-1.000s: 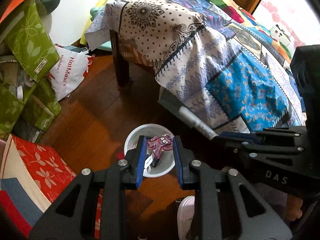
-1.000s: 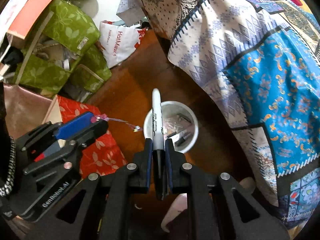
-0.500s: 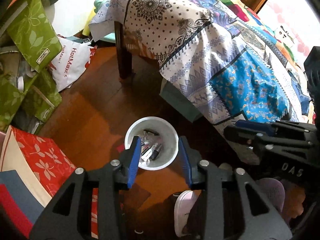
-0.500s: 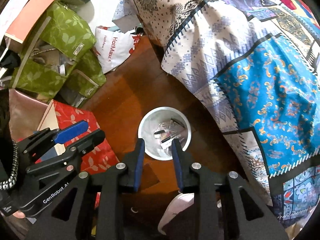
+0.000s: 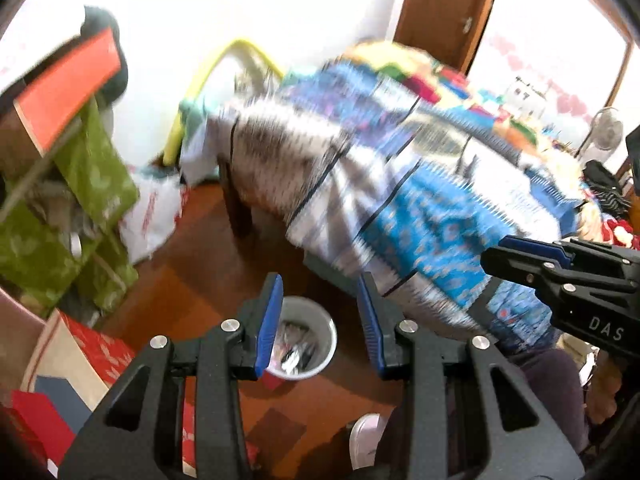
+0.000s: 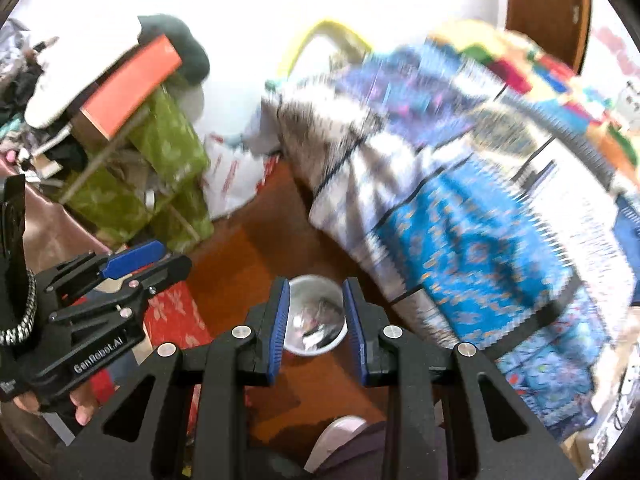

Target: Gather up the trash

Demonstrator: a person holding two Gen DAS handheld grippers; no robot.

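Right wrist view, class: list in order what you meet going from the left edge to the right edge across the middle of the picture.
Left gripper → green bags → white plastic bag → bin seen between the right gripper fingers → patterned bedspread.

Left gripper (image 5: 320,320): black frame, blue pads, jaws apart, nothing between them; pointing steeply down.
Right gripper (image 6: 314,322): same build, jaws apart with a narrower gap, empty; pointing steeply down.
Spacing: side by side, near, not touching.
Left hand (image 6: 52,396): fingers wrapped under the left gripper's body; fingertips show below it.
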